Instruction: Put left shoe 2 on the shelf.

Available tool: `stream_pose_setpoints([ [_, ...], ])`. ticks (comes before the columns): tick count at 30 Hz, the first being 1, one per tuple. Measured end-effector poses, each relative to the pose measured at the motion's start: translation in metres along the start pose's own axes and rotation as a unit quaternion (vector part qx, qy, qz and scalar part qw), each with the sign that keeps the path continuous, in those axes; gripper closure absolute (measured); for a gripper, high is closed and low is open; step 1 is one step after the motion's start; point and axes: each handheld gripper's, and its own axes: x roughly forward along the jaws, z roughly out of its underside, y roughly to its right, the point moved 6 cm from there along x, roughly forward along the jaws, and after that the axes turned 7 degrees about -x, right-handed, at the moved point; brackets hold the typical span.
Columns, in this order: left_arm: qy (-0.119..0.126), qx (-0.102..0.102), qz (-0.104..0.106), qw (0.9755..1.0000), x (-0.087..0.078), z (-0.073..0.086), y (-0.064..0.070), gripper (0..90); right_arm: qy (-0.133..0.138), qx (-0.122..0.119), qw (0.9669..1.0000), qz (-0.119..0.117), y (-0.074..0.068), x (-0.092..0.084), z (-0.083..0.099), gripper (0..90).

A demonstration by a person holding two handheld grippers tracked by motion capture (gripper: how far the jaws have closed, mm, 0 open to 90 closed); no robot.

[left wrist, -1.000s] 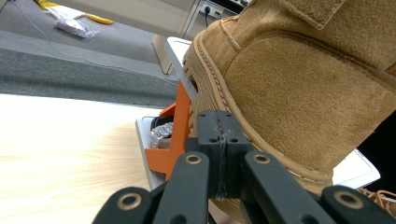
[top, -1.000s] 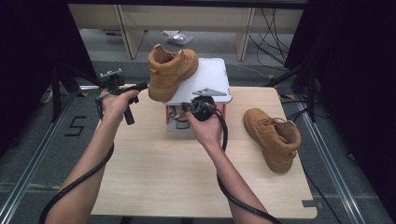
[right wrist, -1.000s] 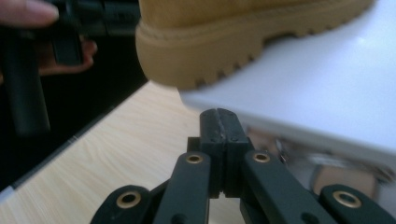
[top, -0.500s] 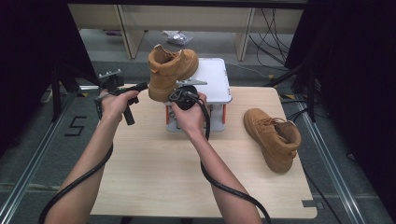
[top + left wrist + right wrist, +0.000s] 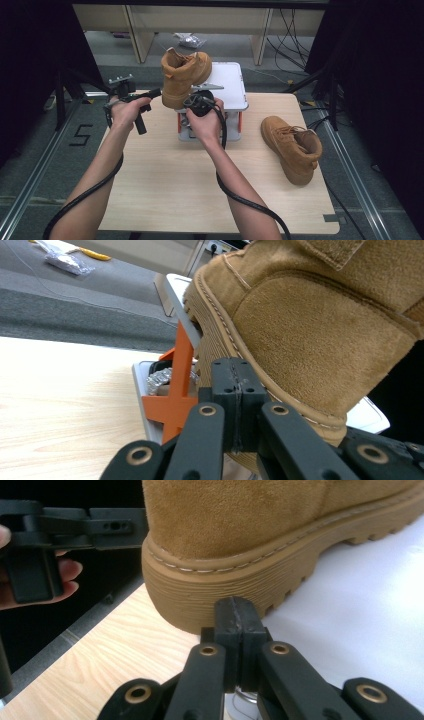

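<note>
A tan suede boot (image 5: 184, 79) with a ribbed, honey-coloured rubber sole and pale welt stitching stands with its toe on the white top of a small stand (image 5: 231, 86) at the middle of the desk's (image 5: 165, 185) far edge, its heel jutting out past the stand's left side. The stand has a flat white plate, grey frame and orange cross-braced legs (image 5: 177, 390), with something crinkled and silvery under it. The left hand-held gripper (image 5: 155, 93) reaches in from the left, its black jaws pressed together with nothing between them, tips just at the boot's heel sole. The right hand-held gripper (image 5: 199, 103) sits in front of the stand, jaws likewise pressed together and empty, pointing at the heel from just below. A second matching boot (image 5: 292, 147) lies near the desk's right edge, well apart. The desk is pale wood grain. On the floor to the left a marking reads "5" (image 5: 81, 135). No brand shows on either boot.
</note>
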Motion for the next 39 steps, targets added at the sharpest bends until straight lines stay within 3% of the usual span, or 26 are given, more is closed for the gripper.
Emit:
stream_pose_setpoints([
  [13,-0.012,0.022,0.006,0.9997,0.014,0.013,0.019,89.7,-0.007,0.005,0.9994,0.033,0.027,-0.008,0.004,90.0],
  [26,-0.018,0.033,0.007,0.9993,0.017,0.017,0.027,89.6,-0.012,0.005,0.9987,0.05,0.034,-0.012,0.004,90.0],
  [39,-0.019,0.028,0.014,0.9993,0.02,0.019,0.031,89.6,-0.014,0.006,0.9984,0.054,0.039,-0.014,0.004,90.0],
])
